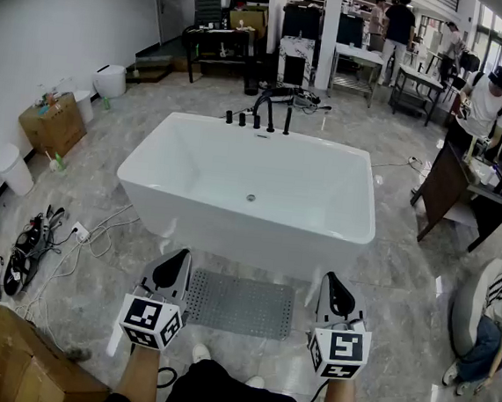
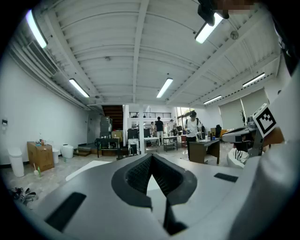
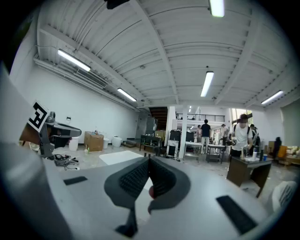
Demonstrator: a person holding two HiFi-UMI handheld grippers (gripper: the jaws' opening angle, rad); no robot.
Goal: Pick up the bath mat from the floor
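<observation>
A grey studded bath mat (image 1: 241,303) lies flat on the marble floor, right in front of the white bathtub (image 1: 250,189). My left gripper (image 1: 174,268) hovers above the mat's left end, jaws shut and empty. My right gripper (image 1: 334,292) hangs just past the mat's right end, also shut with nothing in it. In the left gripper view the left gripper (image 2: 151,158) points level across the room, its dark pads pressed together. In the right gripper view the right gripper (image 3: 149,161) does the same. The mat shows in neither gripper view.
Black taps (image 1: 261,115) stand on the tub's far rim. Cables and shoes (image 1: 35,246) lie at the left, cardboard boxes (image 1: 15,360) at the lower left. A dark desk (image 1: 455,193) with a person (image 1: 488,104) stands at the right. A seated person (image 1: 491,320) is at the far right.
</observation>
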